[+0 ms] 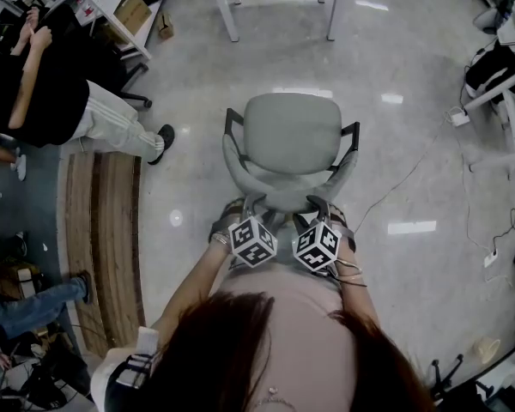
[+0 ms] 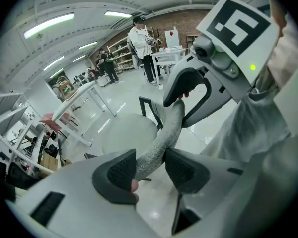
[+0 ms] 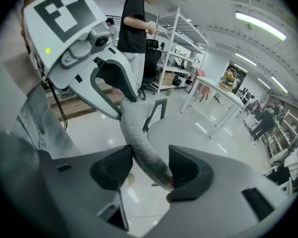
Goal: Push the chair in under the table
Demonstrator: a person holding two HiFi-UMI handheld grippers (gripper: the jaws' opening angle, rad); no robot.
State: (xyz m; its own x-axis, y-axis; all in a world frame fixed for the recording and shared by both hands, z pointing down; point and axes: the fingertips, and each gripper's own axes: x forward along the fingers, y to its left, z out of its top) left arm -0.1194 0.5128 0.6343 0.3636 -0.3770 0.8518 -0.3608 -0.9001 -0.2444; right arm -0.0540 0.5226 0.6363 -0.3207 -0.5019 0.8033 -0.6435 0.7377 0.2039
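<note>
The left gripper (image 2: 145, 168) and right gripper (image 3: 150, 167) are each clamping the chair's backrest rim (image 1: 283, 197), side by side; the table (image 1: 226, 11) is standing straight ahead, beyond the seat.

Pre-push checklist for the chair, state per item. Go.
1. Left gripper on the padded grey backrest rim of the grey office chair: ok, fingers shut on it.
2. Right gripper on the same rim: ok, fingers shut on it.
3. Grips on either side of the backrest's middle: ok.
4. Chair lined up with the white table legs: ok, roughly centred between them.
5. Black armrests fit between those legs: cannot tell.
6. Bystander's black shoe out of the path: ok, it is left of the chair and apart from it.
</note>
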